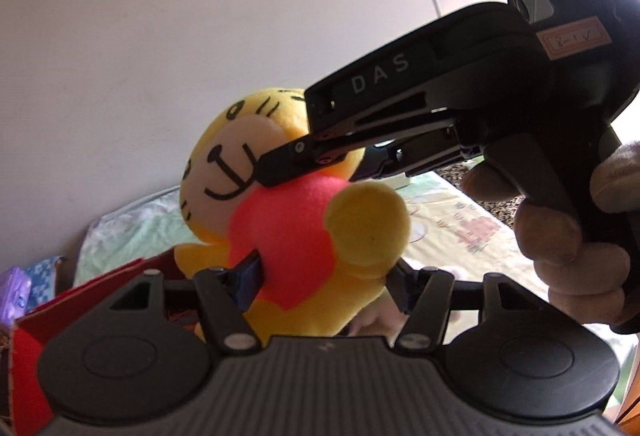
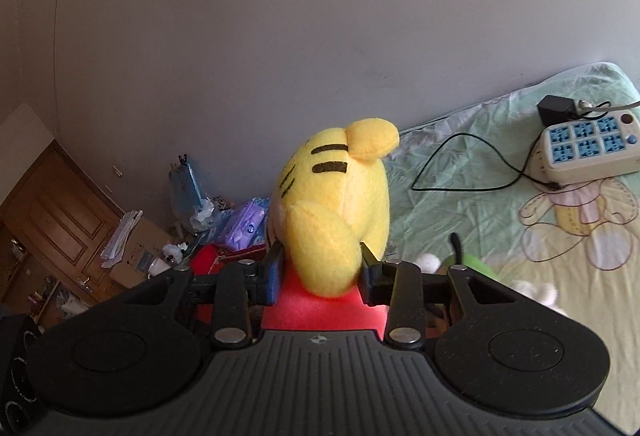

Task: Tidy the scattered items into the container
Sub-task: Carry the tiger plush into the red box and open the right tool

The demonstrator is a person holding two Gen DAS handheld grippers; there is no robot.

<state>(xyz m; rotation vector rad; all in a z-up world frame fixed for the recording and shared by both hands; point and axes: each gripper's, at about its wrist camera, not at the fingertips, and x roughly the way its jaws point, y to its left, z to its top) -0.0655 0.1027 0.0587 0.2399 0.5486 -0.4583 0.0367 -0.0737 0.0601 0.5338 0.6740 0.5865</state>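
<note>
The right gripper [image 2: 322,276] and left gripper [image 1: 322,276] are both clamping the yellow-and-red plush tiger [image 1: 288,220], which we are holding above the red cardboard box [image 1: 30,352] at near left; pulling apart risks dropping it.

"DAS" in pale letters along the right gripper [image 1: 304,166]; a handwritten, unclear sticker [image 1: 574,40] behind.

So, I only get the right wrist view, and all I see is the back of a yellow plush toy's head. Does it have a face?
Observer: Yes. The left wrist view shows the plush toy has a smiling, cream-coloured face.
Operator: Is only the right gripper on it?
Observer: No, the left gripper also pinches its red body.
Operator: Who holds mine?
Observer: A bare right hand wraps its handle.
</note>
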